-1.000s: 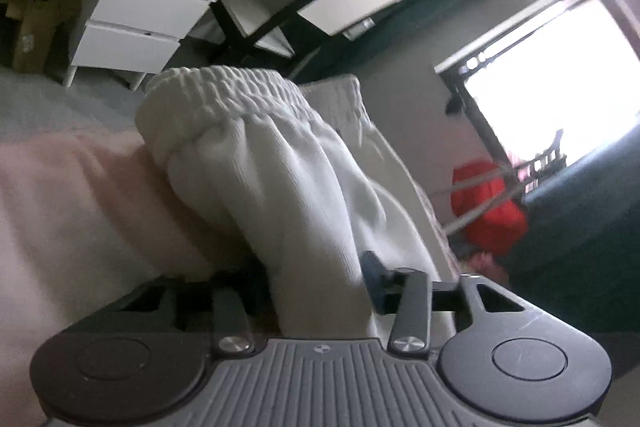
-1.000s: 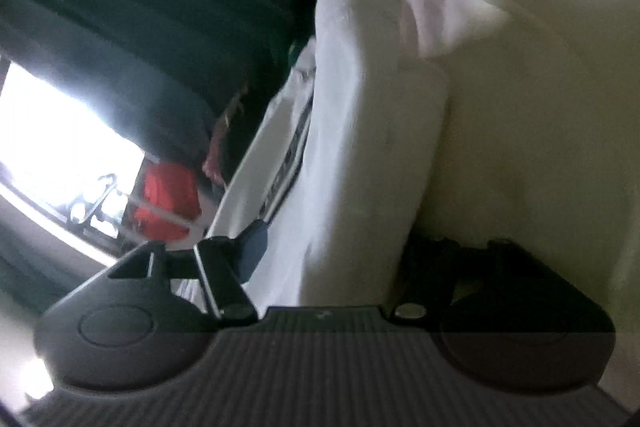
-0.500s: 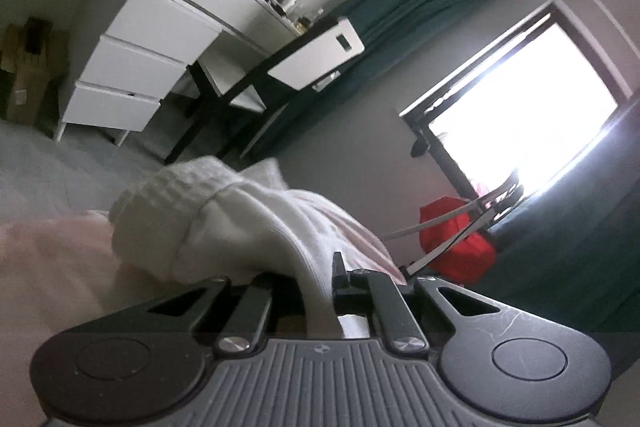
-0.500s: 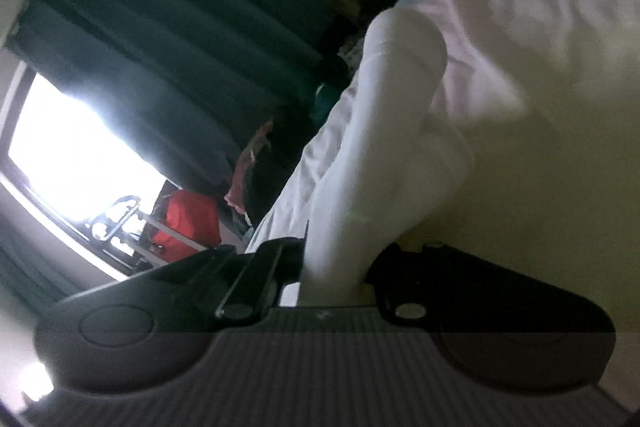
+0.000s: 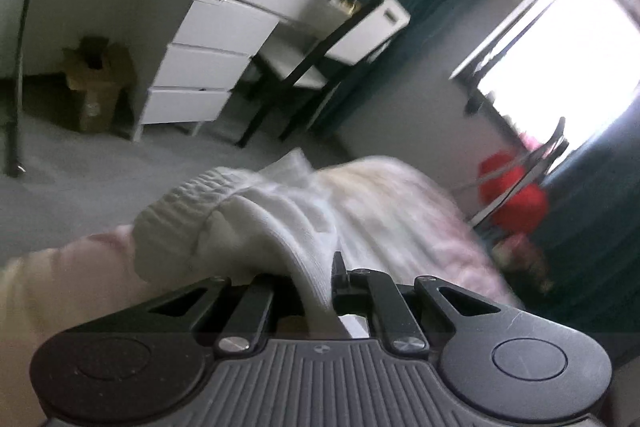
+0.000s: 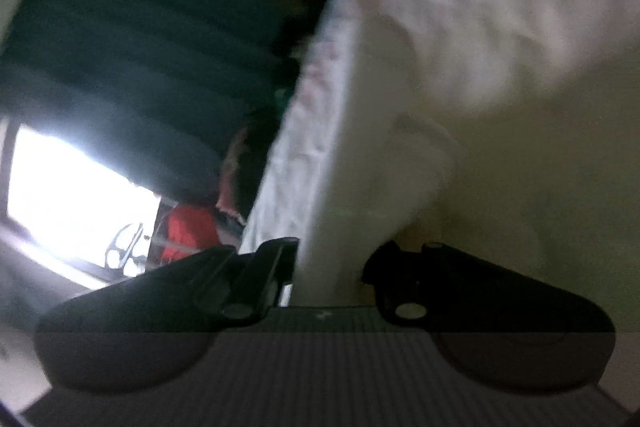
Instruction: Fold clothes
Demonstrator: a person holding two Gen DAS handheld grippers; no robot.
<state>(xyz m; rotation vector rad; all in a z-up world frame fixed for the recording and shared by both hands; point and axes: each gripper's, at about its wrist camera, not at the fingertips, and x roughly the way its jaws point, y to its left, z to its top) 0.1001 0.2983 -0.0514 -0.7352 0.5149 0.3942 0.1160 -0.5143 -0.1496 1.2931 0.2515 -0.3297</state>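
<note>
A white garment with an elastic ribbed waistband (image 5: 256,223) lies bunched on a pale pink bed cover (image 5: 404,223). My left gripper (image 5: 316,291) is shut on a fold of this white garment, which runs out between the fingers. In the right wrist view my right gripper (image 6: 328,271) is shut on another part of the white garment (image 6: 372,195), which rises from the jaws over the bed cover (image 6: 500,7). Both views are blurred by motion.
A white drawer unit and desk (image 5: 208,67) with a black-framed chair (image 5: 320,67) stand beyond the bed. A cardboard box (image 5: 96,83) sits on the grey floor. A bright window (image 5: 560,51), dark green curtains (image 6: 140,47) and a red object (image 5: 516,195) lie to the side.
Both grippers have closed on the white garment since a second ago. Both have since moved with it, and the garment sits lower in the left view.
</note>
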